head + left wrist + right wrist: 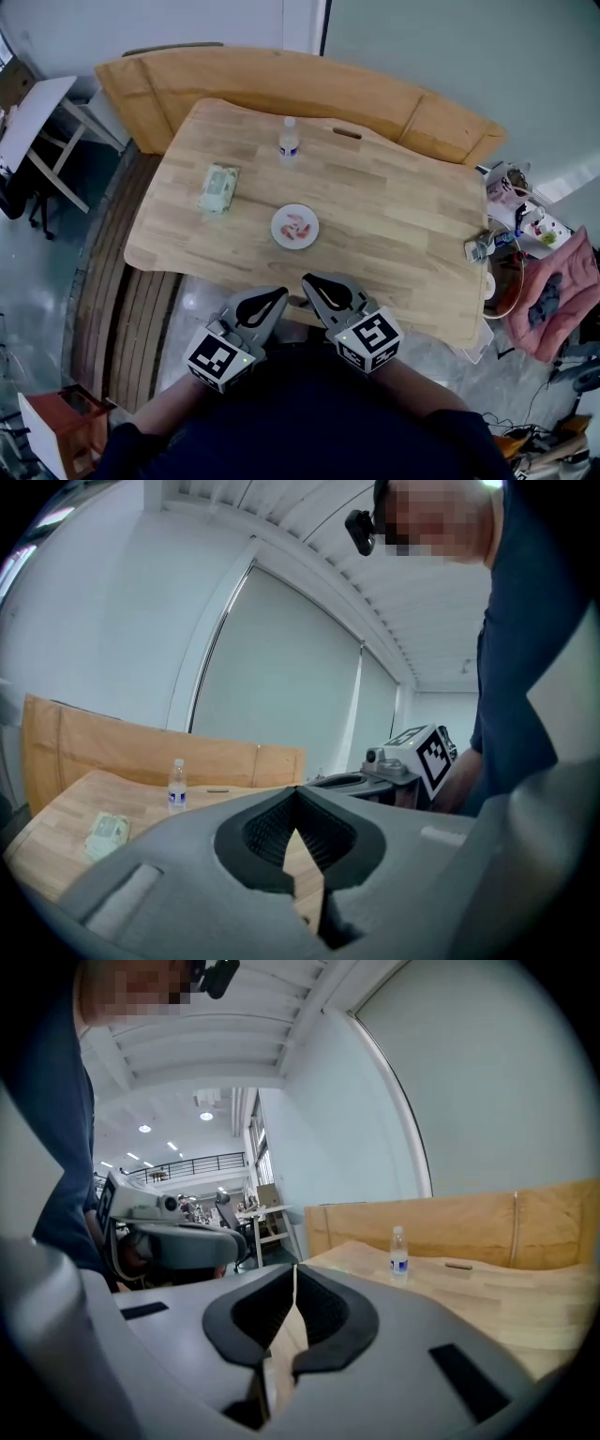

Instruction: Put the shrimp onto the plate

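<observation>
A small white plate (294,228) sits near the middle of the wooden table (394,216), with pink shrimp (296,227) lying on it. Both grippers are held close to the person's body, off the table's near edge. My left gripper (279,295) is shut, its tips touching with nothing between them. Just to its right, my right gripper (306,283) is shut and empty too. In the left gripper view the left gripper (298,789) points over the table. The right gripper (294,1267) does the same in the right gripper view. The plate is hidden in both gripper views.
A clear water bottle (288,141) stands at the table's far side, also visible as the bottle (176,786) and the bottle (398,1251). A pale green packet (218,187) lies left of the plate. A wooden bench (281,80) runs behind the table. Clutter lies on the floor at right.
</observation>
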Demonstrator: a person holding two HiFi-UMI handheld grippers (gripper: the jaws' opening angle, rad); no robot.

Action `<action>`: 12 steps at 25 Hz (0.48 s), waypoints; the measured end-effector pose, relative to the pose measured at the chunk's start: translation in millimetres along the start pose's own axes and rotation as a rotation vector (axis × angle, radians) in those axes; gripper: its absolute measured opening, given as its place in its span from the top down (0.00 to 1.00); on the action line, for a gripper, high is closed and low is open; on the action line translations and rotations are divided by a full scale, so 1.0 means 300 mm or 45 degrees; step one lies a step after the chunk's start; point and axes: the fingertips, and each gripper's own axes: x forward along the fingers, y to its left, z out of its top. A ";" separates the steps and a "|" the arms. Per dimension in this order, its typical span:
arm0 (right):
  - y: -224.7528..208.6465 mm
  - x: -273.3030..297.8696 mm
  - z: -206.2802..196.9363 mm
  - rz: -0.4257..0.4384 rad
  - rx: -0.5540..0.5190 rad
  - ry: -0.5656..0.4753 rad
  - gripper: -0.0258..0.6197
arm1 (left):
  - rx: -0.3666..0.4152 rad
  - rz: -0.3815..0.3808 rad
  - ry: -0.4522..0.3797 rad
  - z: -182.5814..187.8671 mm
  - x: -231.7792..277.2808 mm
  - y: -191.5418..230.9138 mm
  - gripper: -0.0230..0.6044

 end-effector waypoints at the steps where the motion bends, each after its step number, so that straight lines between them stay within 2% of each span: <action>1: 0.012 -0.014 0.015 0.002 0.007 -0.021 0.93 | 0.003 -0.007 0.000 0.000 0.000 -0.005 0.96; 8: 0.093 -0.085 0.067 -0.005 -0.009 -0.148 0.94 | 0.050 -0.079 0.008 0.004 0.003 -0.065 0.96; 12: 0.103 -0.113 0.072 -0.007 -0.023 -0.180 0.95 | 0.043 -0.090 0.012 0.008 0.006 -0.084 0.96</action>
